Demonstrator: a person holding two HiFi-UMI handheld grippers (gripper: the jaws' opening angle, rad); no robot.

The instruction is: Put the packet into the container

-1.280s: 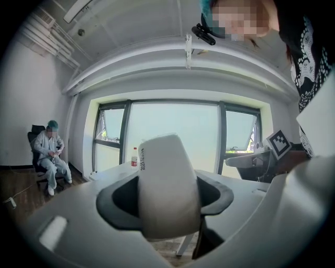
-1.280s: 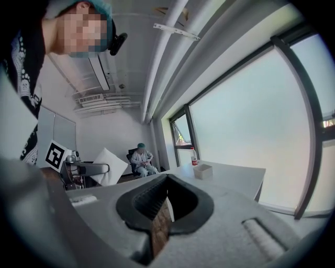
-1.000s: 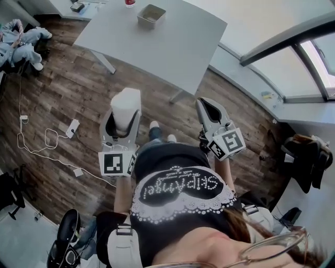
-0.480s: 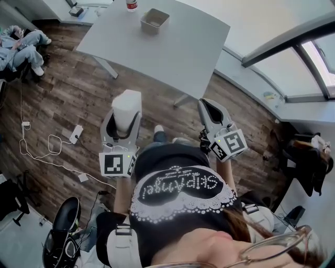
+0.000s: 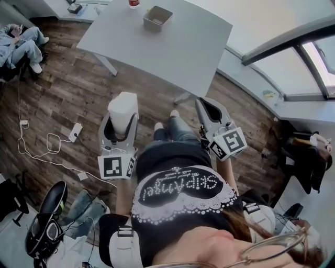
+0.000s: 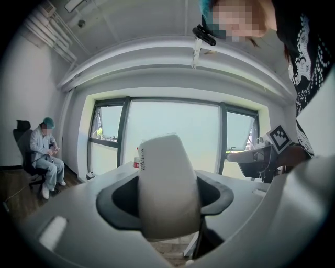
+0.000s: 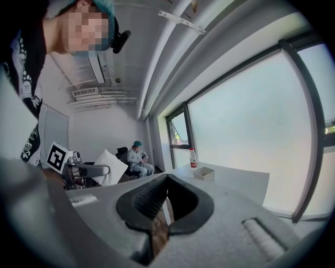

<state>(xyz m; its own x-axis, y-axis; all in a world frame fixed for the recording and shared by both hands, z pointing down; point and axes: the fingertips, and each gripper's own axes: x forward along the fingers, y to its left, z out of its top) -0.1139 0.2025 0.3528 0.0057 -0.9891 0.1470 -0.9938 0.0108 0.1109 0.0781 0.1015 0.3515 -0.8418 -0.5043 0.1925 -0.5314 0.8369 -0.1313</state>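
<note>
A white puffy packet (image 5: 123,109) (image 6: 166,183) stands up between the jaws of my left gripper (image 5: 121,119), which is shut on it at waist height over the wooden floor. The container (image 5: 157,17), a small open beige box, sits at the far end of the grey table (image 5: 178,47), well ahead of both grippers. It also shows in the right gripper view as a small white box (image 7: 204,173) on the tabletop. My right gripper (image 5: 208,109) is shut with nothing in it; its black pads meet at the tip.
A red-capped bottle (image 5: 134,3) (image 7: 193,157) stands next to the container. Cables and a power strip (image 5: 74,130) lie on the floor at left. A seated person (image 5: 21,44) is at the far left. A window ledge (image 5: 261,78) runs along the right.
The view has drifted slightly and the person's feet have stepped forward towards the table. Both grippers keep their pose, the packet still in the left one.
</note>
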